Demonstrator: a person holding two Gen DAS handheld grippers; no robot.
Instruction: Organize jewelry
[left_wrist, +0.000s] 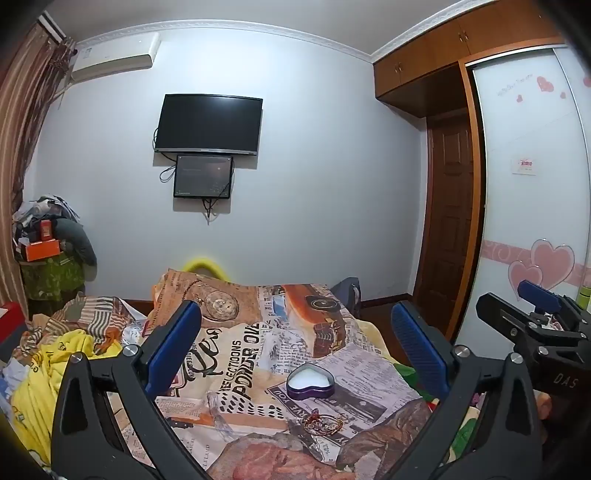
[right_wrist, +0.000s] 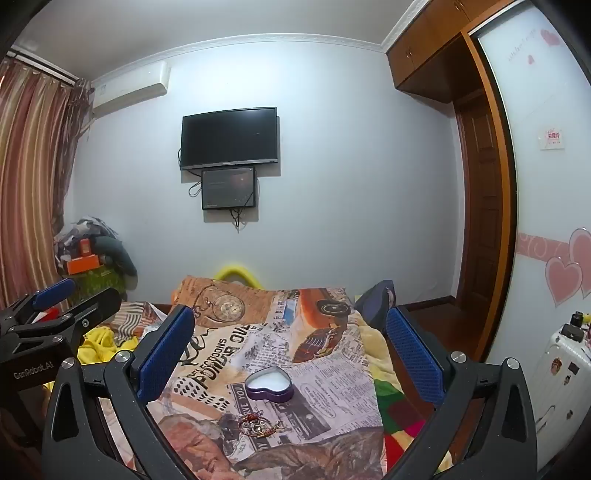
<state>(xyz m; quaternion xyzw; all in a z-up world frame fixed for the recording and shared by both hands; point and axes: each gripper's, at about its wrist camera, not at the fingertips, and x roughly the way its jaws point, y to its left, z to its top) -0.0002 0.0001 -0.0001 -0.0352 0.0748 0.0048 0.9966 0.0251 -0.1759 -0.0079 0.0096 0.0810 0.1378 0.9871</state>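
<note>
Sitting on the bed is a heart-shaped tin (left_wrist: 311, 381), purple metal sides with a pale, smooth-looking inside, lid off. It rests on a soft blanket (left_wrist: 236, 343) printed like old newspaper, with a pocket watch and vintage cars on it. Just in front of the tin, nearer the cameras, lies a small tangle of jewelry (left_wrist: 322, 424): thin gold-colored hoops and reddish beads, all bunched together, so I can't tell how many pieces it is.

The left hand-held gripper (left_wrist: 295, 339) hangs above the blanket with its jaws wide apart, nothing between the ribbed blue pads (left_wrist: 173, 347). The right hand-held gripper (right_wrist: 291, 347) is spread just as wide and equally bare; it also shows up at the right edge of the left view. Both are well clear of the tin and the jewelry.

A flat black TV (right_wrist: 229, 137) hangs on the far wall, and crumpled yellow cloth (left_wrist: 48, 373) lies left of the blanket.
</note>
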